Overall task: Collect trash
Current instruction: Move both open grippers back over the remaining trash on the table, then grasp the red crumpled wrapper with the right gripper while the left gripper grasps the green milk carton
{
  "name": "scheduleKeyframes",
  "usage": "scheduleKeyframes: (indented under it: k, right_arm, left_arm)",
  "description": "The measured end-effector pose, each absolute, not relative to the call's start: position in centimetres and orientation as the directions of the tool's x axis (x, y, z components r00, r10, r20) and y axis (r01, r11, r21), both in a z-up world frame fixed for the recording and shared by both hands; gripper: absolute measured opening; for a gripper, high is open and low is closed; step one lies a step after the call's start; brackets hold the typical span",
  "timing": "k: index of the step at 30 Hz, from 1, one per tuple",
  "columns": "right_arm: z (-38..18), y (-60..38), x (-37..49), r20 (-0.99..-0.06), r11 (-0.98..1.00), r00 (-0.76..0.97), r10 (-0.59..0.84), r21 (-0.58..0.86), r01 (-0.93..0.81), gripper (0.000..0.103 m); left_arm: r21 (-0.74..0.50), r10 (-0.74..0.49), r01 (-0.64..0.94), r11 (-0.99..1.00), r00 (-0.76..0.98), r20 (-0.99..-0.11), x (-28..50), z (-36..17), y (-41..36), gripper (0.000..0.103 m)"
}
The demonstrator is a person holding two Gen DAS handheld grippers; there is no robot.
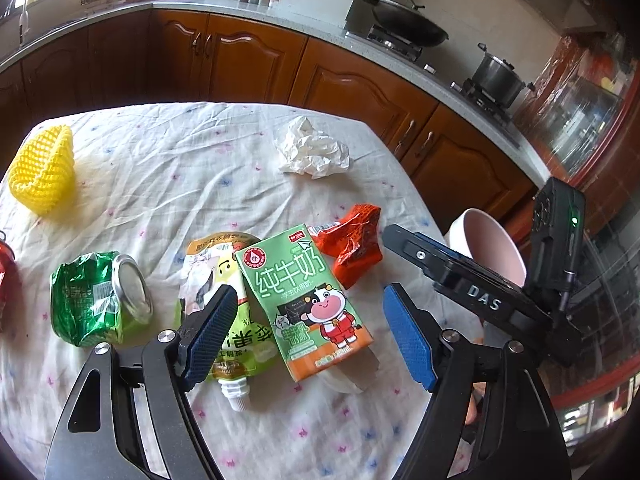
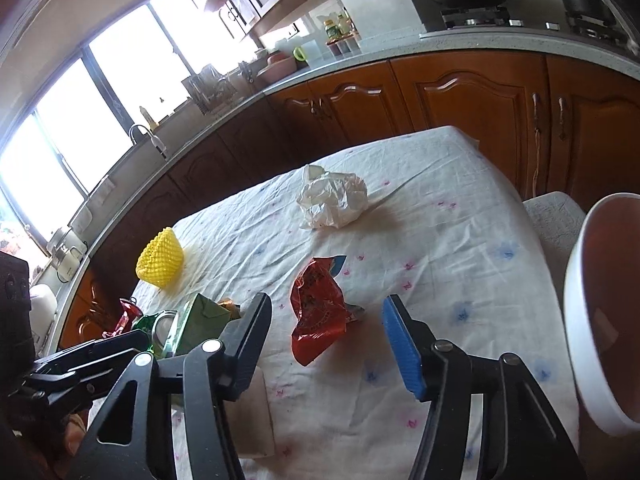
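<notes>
Trash lies on a table with a white flowered cloth (image 1: 168, 184). My left gripper (image 1: 310, 336) is open just above a green milk carton (image 1: 304, 292); its blue pads stand to either side of the carton without touching it. The carton overlaps a green spouted pouch (image 1: 236, 344) and a red wrapper (image 1: 356, 244). My right gripper (image 2: 326, 340) is open, and the red wrapper (image 2: 316, 320) lies between its fingers, clear of the pads. A crushed green can (image 1: 96, 300) sits left of the pouch.
A crumpled white wad (image 1: 312, 148) lies at the far side and a yellow foam net (image 1: 44, 168) at the far left. A white bowl with a pink inside (image 2: 600, 320) is at the table's right edge. Wooden kitchen cabinets (image 1: 248, 60) stand beyond.
</notes>
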State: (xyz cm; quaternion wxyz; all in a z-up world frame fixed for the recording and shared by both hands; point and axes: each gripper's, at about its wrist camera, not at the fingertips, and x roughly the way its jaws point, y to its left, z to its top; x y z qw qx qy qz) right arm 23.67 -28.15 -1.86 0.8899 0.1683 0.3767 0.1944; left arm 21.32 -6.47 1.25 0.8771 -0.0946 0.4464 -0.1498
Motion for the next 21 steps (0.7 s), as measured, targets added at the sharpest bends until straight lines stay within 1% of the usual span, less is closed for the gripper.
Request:
scheduleKeyframes:
  k: [5,6,7,9,14,21]
  right_arm:
    - [-3.2,-27.1,25.3,-0.634,0.865,0.602,0.486,0.447,-0.227,0.059]
    - [-3.5,-26.8,25.6,-0.639,0.865,0.595,0.487,0.447,-0.229,0.057]
    - [-3.8,-26.6,25.8,-0.645,0.865,0.588,0.489,0.446,-0.231,0.053]
    - [-4.3,-26.3,26.0,-0.66,0.869,0.574,0.486,0.438,-0.232,0.031]
    - [-3.9,-26.5,25.4,-0.65,0.875,0.594,0.474,0.425,-0.234,0.03]
    - [-2.0,-28.3,23.3,-0.607,0.87,0.641,0.47,0.442,-0.219,0.029]
  left_arm:
    - [-0.279,-0.322,0.164,0.946,0.543,-0.775,21.9,0.2,-6.4,0.077]
    - [-0.279,-0.321,0.16,0.947,0.542,-0.777,21.9,0.1,-6.4,0.076]
    - [-0.282,-0.324,0.161,0.946,0.541,-0.776,21.9,0.0,-6.3,0.074]
    - [-0.302,-0.346,0.171,0.938,0.536,-0.77,21.9,0.0,-6.2,0.056]
    - [-0.277,-0.344,0.204,0.939,0.549,-0.761,21.3,0.4,-6.6,0.05]
    - [-0.289,-0.365,0.223,0.931,0.577,-0.731,20.3,1.4,-6.1,0.046]
